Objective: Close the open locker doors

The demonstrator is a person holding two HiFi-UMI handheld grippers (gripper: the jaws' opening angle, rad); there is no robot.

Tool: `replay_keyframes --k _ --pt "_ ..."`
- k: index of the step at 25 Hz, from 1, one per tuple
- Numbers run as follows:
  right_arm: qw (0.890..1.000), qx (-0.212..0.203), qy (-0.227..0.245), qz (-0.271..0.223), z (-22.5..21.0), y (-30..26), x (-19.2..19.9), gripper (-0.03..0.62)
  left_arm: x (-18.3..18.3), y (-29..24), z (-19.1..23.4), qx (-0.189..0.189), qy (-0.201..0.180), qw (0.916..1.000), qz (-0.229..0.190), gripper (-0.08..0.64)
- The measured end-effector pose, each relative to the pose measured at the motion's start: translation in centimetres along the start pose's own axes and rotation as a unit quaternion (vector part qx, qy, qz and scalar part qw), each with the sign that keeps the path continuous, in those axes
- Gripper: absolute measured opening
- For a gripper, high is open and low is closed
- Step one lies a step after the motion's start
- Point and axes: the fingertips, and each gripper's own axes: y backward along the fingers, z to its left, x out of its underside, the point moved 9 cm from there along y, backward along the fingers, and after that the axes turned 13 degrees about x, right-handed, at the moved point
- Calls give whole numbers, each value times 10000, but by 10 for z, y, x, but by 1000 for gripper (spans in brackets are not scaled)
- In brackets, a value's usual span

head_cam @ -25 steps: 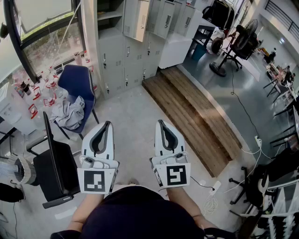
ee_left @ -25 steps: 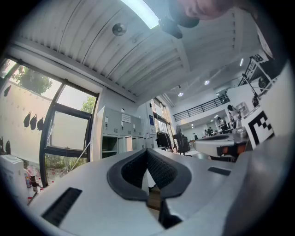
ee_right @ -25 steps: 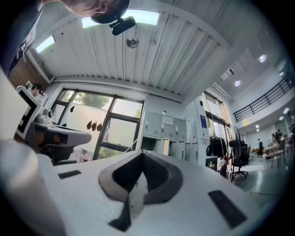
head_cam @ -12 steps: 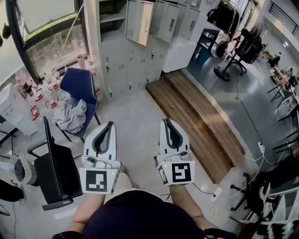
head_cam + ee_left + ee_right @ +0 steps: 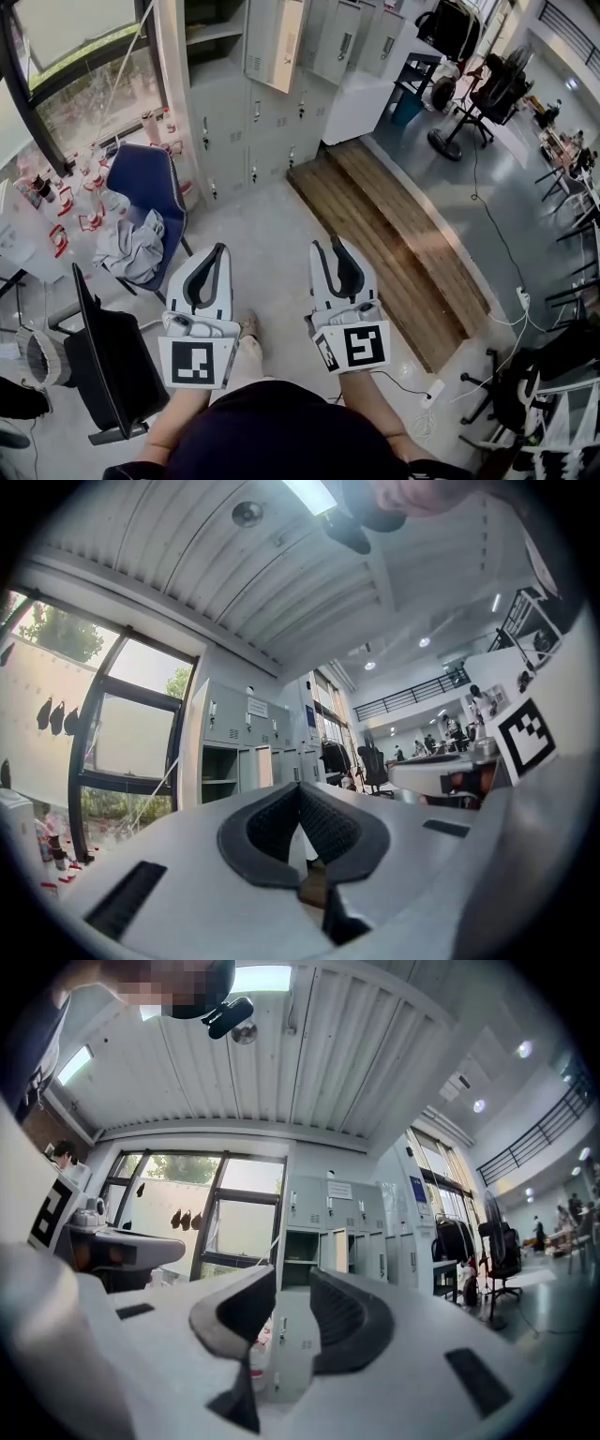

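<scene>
the head view alone shows the floor: a blue chair (image 5: 145, 178) with a grey cloth (image 5: 131, 248) on its seat by the window, and a wooden platform (image 5: 394, 234) to the right of the lockers (image 5: 248, 112); there 1 open door (image 5: 279, 42) juts out from the upper row, next to an open compartment (image 5: 211, 33); the 2 gripper views show instead the ribbed ceiling (image 5: 309, 1054) and the lockers from the front, upright, with the door (image 5: 339, 1249) edge-on; the left gripper (image 5: 217, 248) has its jaw tips touching and nothing between them, read in its own view (image 5: 300, 785); the right gripper (image 5: 328, 244) has just been opening its jaws, which stand a little apart and empty (image 5: 292, 1274); the locker bank shows through that gap; the open door lies well ahead of both grippers, above the space between them, touched by neither.
</scene>
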Motion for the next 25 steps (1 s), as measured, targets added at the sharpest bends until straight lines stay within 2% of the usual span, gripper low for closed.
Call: replay_keyframes --k 6,17,25 --pt "9999 24 38 109 -7 -74 13 100 15 -60 45 -30 -176 9998 111 3" --pt "9993 244 -49 277 -17 -207 32 100 34 -173 137 184 -55 9998 67 3" --pt "9988 321 15 373 -16 -261 52 100 60 -219 178 294 116 9995 -28 3"
